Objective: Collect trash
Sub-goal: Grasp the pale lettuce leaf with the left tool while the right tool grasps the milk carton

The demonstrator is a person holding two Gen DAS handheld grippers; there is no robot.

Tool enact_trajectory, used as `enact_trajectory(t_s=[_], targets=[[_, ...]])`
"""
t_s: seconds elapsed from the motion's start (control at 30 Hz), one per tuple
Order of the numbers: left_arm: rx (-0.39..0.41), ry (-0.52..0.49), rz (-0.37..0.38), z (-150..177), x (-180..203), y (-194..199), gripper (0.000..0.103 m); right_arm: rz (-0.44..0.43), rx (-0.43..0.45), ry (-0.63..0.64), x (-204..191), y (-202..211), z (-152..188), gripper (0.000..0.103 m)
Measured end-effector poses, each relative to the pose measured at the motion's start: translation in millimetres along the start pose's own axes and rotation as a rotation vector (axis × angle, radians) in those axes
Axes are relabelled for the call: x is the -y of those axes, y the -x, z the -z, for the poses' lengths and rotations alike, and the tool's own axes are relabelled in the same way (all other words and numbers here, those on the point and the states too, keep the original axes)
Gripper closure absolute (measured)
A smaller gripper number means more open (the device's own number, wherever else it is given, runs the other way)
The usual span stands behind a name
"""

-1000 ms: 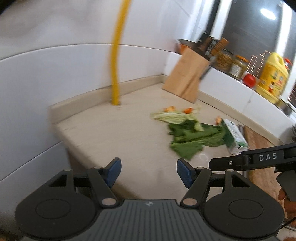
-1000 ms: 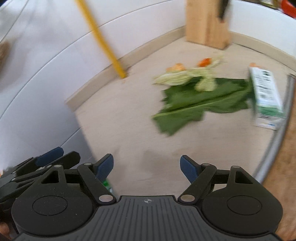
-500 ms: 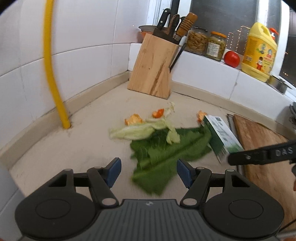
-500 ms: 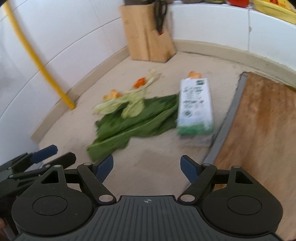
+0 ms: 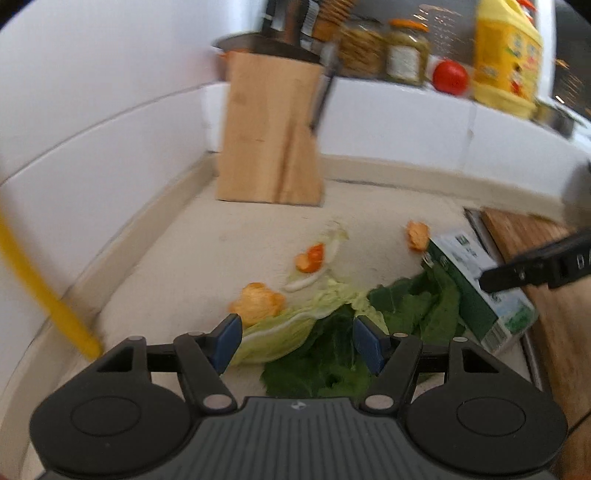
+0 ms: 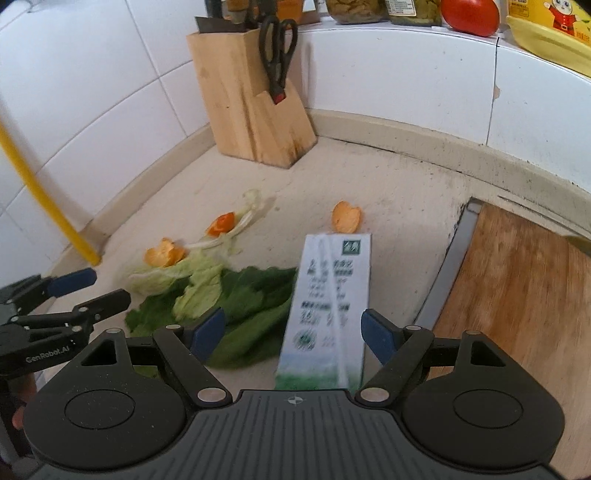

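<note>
Scraps lie on the beige counter: dark green leaves (image 6: 251, 295) (image 5: 332, 354), a pale cabbage leaf (image 6: 166, 275) (image 5: 284, 328), three orange peels (image 6: 346, 217) (image 6: 164, 254) (image 5: 308, 258), and a white-and-green carton (image 6: 328, 310) (image 5: 476, 288) lying flat. My right gripper (image 6: 293, 332) is open, its blue pads on either side of the carton's near half without touching it. My left gripper (image 5: 295, 341) is open above the cabbage and green leaves; in the right wrist view it shows at the left edge (image 6: 85, 291).
A wooden knife block (image 6: 251, 99) with scissors stands in the corner. A wooden cutting board (image 6: 517, 306) lies at the right. A yellow pipe (image 6: 40, 195) rises along the left wall. Jars, a tomato (image 6: 469, 14) and a yellow bottle (image 5: 506, 55) sit on the ledge.
Both grippers swung from the left wall toward the scraps and came closer. The carton now sits between the right pads, the leaves between the left pads. Neither opening changed.
</note>
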State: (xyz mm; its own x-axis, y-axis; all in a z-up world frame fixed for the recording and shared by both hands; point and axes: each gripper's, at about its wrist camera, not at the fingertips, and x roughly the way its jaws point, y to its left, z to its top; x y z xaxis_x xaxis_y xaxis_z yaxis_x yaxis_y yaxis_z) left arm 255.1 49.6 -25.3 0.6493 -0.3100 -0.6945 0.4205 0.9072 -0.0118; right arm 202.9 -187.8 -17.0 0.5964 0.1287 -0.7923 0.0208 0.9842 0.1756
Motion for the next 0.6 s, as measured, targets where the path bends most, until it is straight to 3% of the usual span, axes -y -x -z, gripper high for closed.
enact_trajectory(t_s=[0.2, 0.33, 0.37, 0.4, 0.5, 0.6], targets=[[-0.089, -0.091, 0.042, -9.4, -2.2, -35.1, 0.043, -0.011, -0.045, -0.007, 14.7, -16.0, -4.3, 0.016], [-0.155, -0.086, 0.071, -13.9, -8.0, -50.7, 0.044, -0.031, -0.086, -0.001, 19.7, -28.5, -3.5, 0.016], [-0.169, -0.086, 0.073, -13.9, -9.1, -54.0, 0.048, -0.038, -0.093, -0.007, 20.9, -30.4, -3.5, 0.015], [-0.188, -0.078, 0.074, -13.3, -10.0, -56.9, 0.059, -0.047, -0.1, -0.015, 22.5, -33.0, -3.6, 0.015], [-0.224, 0.014, 0.126, -11.5, -16.2, -53.3, 0.079, -0.058, -0.115, -0.022, 25.1, -40.1, -4.2, 0.015], [-0.251, 0.049, 0.163, -6.2, -16.6, -41.1, 0.088, -0.059, -0.113, -0.01, 25.2, -41.9, -2.8, 0.017]])
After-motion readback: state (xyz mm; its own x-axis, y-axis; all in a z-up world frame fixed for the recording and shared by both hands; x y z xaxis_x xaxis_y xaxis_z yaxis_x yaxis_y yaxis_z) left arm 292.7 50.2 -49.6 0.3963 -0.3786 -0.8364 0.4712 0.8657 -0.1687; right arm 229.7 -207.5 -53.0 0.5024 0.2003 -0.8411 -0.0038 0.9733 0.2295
